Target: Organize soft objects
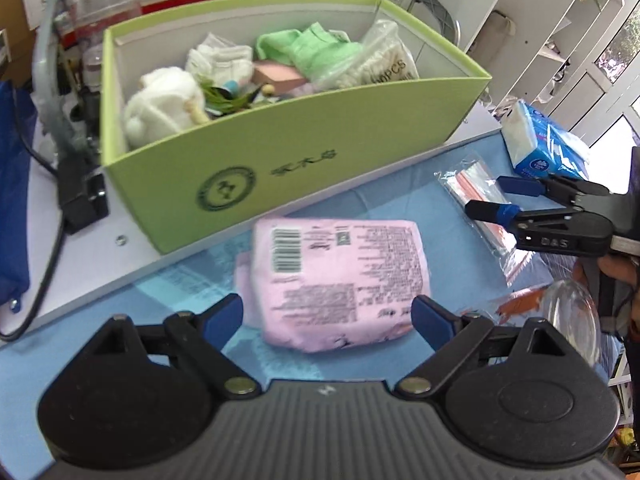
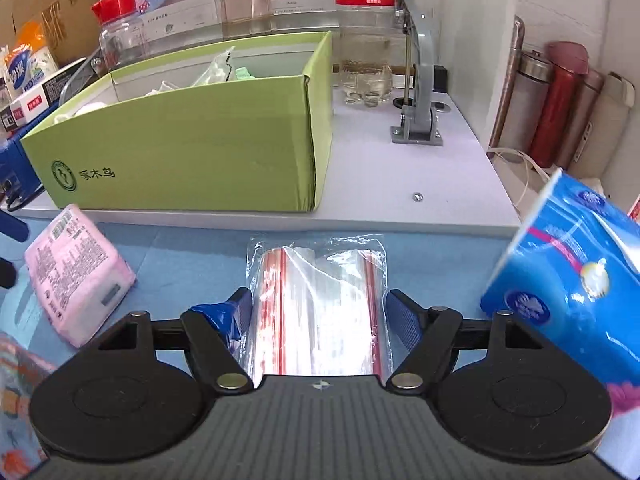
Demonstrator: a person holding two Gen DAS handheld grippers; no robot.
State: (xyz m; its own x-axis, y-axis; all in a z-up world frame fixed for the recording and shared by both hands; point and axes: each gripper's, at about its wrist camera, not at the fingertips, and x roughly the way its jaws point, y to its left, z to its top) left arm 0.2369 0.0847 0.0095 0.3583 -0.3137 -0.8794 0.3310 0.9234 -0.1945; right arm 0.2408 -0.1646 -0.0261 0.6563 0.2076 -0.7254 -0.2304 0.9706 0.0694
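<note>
On blue mat: one pink pack (image 1: 340, 280) | one zip-bag pack (image 2: 316, 304) | one tissue pack (image 2: 576, 292) | both tongs wide, empty

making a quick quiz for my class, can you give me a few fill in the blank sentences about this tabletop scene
1. The soft things already sorted lie inside a ____ cardboard box.
2. The pack lying between the open fingers of the left gripper is coloured ____.
3. The right gripper straddles a clear packet of ____ bags with red seal strips.
4. The bottle standing behind the box has a ____ label.

Missing words: green; pink; zip; red
</note>
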